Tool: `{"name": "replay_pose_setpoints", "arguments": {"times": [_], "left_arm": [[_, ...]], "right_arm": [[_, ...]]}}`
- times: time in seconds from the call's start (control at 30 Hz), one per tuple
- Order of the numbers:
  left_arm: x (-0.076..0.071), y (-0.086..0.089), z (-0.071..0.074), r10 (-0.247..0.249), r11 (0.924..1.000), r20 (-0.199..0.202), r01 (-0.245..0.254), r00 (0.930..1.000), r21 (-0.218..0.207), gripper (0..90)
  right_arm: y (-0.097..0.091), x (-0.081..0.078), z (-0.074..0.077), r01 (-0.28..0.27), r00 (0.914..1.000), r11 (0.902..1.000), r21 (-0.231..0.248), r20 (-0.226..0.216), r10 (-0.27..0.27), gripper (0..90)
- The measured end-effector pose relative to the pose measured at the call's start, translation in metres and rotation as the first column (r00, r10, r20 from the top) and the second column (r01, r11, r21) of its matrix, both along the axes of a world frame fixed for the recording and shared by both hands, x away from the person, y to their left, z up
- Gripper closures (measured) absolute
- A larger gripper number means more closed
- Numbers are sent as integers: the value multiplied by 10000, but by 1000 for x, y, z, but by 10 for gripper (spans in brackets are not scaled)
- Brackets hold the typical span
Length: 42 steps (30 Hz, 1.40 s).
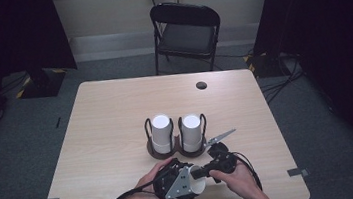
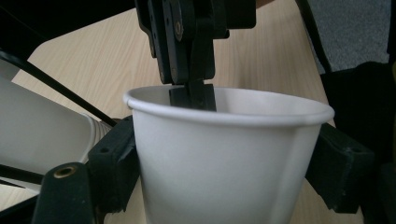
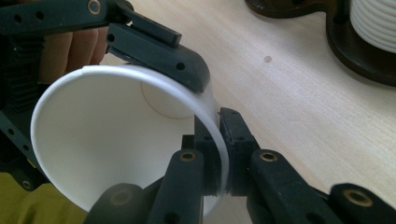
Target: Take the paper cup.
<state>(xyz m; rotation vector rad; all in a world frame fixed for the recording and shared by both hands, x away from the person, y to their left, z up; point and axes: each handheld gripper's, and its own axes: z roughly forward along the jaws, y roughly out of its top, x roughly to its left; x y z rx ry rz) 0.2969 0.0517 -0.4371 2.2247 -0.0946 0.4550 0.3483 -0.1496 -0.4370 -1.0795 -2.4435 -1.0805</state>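
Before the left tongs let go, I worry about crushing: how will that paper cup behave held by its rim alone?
The paper cup looks thin-walled, so probably light and easily dented. The right tongs pinch only its rim, so it may flex or pivot.

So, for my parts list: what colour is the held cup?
Plain white cup, clearest in the left gripper view.

Even overhead light on the pale table (image 1: 118, 136) at centre in the high view, while the upper left and right corners sink into near black. Small, soft shadows. The picture is a little grainy. In the left gripper view the white paper cup (image 2: 224, 158) fills the lower middle, softly lit, its rim glare-free; the foreground jaws blur.
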Motion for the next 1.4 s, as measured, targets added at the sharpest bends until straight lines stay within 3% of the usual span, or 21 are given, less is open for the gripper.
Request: {"name": "replay_pose_setpoints", "arguments": {"times": [0.23, 0.53, 0.67, 0.73, 0.97, 1.4], "left_arm": [[0, -1, 1, 214, 9997, -75, -215, 9997, -134, 205], [2, 1, 1, 415, 9990, -140, -417, 9990, -143, 242], [5, 4, 2, 642, 9972, -272, -652, 9976, -375, 245], [9, 7, 2, 754, 9947, -541, -789, 9957, -659, 245], [14, 13, 1, 921, 9887, -886, -1016, 9918, -1102, 246], [21, 22, 5, 1342, 9742, -1441, -1572, 9804, -1621, 248]], "right_arm": [[0, 0, 1, 308, 9995, 9994, 132, -69, -307, 859], [-6, 0, 4, 494, 9986, 9979, 417, 158, -501, 837], [-10, 0, 5, 706, 9968, 9958, 575, 332, -726, 822], [-12, 0, 6, 742, 9966, 9953, 628, 322, -764, 816], [-14, 2, 10, 947, 9941, 9912, 919, 444, -991, 756], [-17, -1, 15, 1069, 9896, 9850, 1352, 817, -1186, 651]]}}
